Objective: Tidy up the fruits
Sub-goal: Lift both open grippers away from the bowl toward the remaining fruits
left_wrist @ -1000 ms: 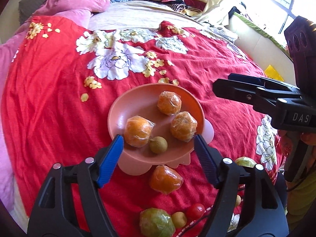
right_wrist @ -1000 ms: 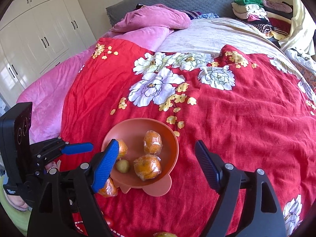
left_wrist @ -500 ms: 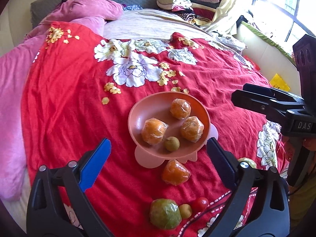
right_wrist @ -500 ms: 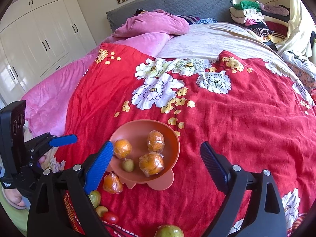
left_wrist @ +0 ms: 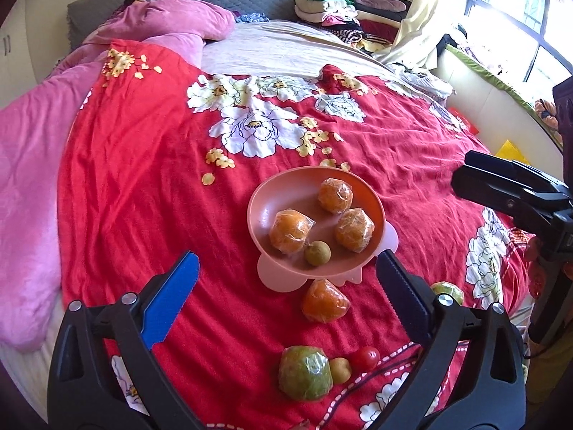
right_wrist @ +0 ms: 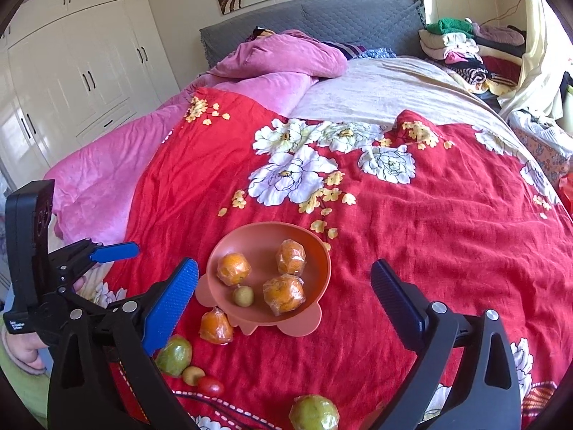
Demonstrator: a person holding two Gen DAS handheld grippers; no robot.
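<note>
Left gripper (left_wrist: pixel 284 274) hung released above the bed (left_wrist: pixel 143 186), jaws wide, holding nothing. Ahead of it sat the pink bowl (left_wrist: pixel 261 200) with three wrapped oranges (left_wrist: pixel 289 231) and one small brownish-green fruit (left_wrist: pixel 317 253) inside. Loose on the red quilt just beside the bowl's near rim lay a fourth wrapped orange (left_wrist: pixel 325 304); nearer the camera, a wrapped green fruit (left_wrist: pixel 305 372), a small tan fruit (left_wrist: pixel 339 369) touching it, and a cherry tomato (left_wrist: pixel 365 357). A second green fruit (left_wrist: pixel 447 292) showed partly behind the right finger; whether it was wrapped could not be made out. Right gripper (right_wrist: pixel 284 288) was likewise released and empty. Risks judged: the quilt is soft and creased, so pressing down could sink or roll round fruit away; glossy wrap may slip between the pads; the tomato could be crushed by a hard squeeze; the shallow bowl might tip on bedding if its rim is nudged.
</note>
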